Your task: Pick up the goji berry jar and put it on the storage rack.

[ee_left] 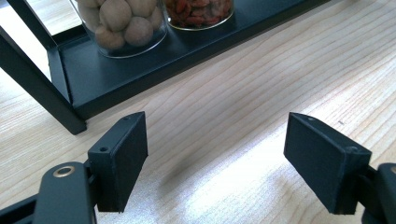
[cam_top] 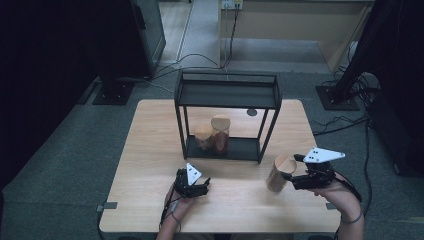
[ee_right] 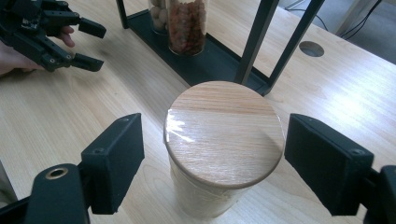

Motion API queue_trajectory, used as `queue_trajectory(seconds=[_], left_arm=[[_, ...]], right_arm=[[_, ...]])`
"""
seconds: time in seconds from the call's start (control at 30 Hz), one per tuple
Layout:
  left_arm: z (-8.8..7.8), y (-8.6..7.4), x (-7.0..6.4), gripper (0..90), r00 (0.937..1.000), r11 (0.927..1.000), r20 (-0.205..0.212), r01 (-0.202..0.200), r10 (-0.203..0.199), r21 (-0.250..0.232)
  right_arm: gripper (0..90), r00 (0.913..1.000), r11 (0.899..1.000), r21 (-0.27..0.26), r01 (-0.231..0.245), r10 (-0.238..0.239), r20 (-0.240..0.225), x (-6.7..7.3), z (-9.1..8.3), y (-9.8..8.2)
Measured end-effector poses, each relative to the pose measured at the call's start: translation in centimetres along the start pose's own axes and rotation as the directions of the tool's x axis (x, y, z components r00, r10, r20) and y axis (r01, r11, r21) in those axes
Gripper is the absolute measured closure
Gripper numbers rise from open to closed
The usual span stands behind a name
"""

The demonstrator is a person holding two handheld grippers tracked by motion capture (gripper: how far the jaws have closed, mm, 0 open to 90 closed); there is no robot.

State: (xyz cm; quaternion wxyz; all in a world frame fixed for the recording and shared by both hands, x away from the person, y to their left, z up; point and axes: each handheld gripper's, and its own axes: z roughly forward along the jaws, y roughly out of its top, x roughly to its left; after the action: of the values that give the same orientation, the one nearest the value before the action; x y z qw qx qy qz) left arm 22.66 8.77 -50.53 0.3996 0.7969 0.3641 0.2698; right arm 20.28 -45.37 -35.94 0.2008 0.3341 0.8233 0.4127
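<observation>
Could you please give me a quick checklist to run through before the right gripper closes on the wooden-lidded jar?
1. Jar between the jaws of the right gripper: ok, one pad on each side of the lid.
2. Jaws open wide enough: ok, a gap shows on both sides, pads not touching.
3. Jar upright on the table: ok, the lid looks level and it stands apart from the rack.
4. Room on the rack's bottom shelf: ok, bare shelf beside the two jars already there.
5. Left gripper out of the way: ok, open, holding nothing, off to the side.
6. Lid seated firmly: cannot tell.
</observation>
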Motion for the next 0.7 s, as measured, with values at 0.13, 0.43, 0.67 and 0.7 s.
queue_trajectory(seconds=[0.13,0.43,0.67,0.7], left_arm=[[0.0,0.0,0.0,21.7,1.0,1.0,0.0,0.0,0.0,0.0],[0.0,0.0,0.0,21.7,1.0,1.0,0.0,0.0,0.0,0.001],[0.0,0.0,0.0,21.7,1.0,1.0,0.001,-0.002,0.002,0.002],[0.0,0.0,0.0,21.7,1.0,1.0,0.001,-0.002,0.002,0.002]], right_arm=[[19.7,1.0,1.0,0.012,0.0,0.0,0.003,0.0,0.2,0.1],[19.7,1.0,1.0,0.027,-0.005,0.005,0.008,-0.1,0.6,0.1],[18.8,0.9998,0.999,0.038,-0.012,0.012,0.017,-0.1,1.0,0.2],[18.8,0.9998,0.999,0.038,-0.011,0.01,0.015,-0.2,1.1,0.2]])
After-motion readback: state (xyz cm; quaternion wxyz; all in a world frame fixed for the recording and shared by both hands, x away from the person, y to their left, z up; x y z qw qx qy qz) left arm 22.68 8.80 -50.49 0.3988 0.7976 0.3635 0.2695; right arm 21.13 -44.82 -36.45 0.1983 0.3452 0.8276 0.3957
